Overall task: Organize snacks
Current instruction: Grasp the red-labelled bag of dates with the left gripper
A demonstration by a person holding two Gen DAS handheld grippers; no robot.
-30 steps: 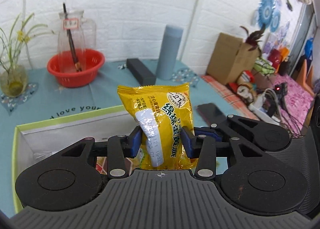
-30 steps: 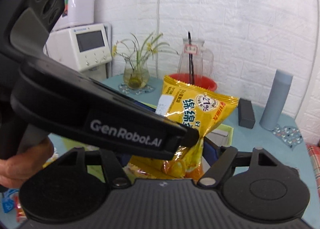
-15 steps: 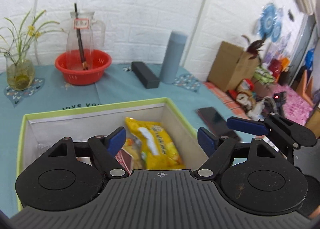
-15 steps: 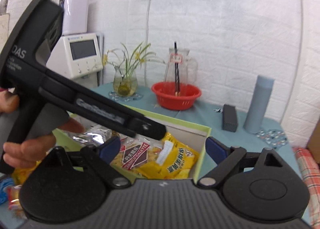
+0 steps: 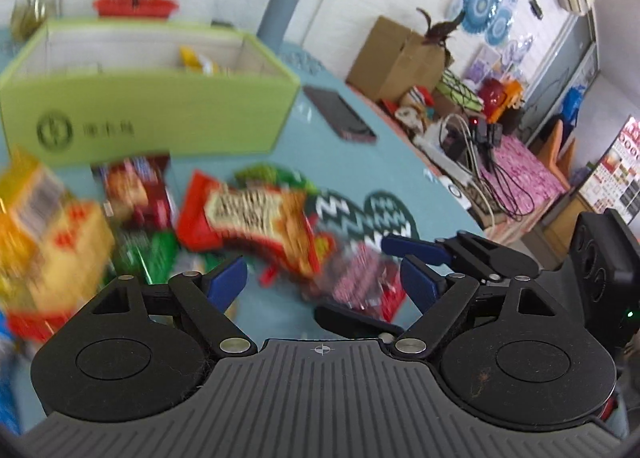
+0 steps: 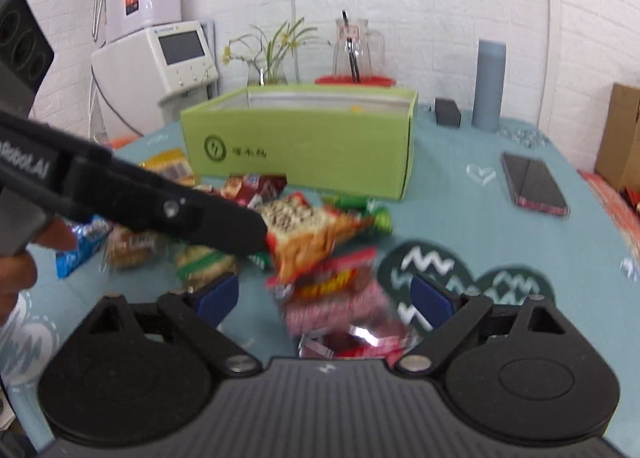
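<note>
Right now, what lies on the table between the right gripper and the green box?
Loose snack packets: in the right wrist view a pink packet lies nearest the open right gripper, then an orange packet, with more up to the green box.

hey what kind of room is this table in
Probably a lived-in home or small office corner, not a lab: a water dispenser by the brick wall, a plant vase on the table, cluttered toys and cables.
</note>
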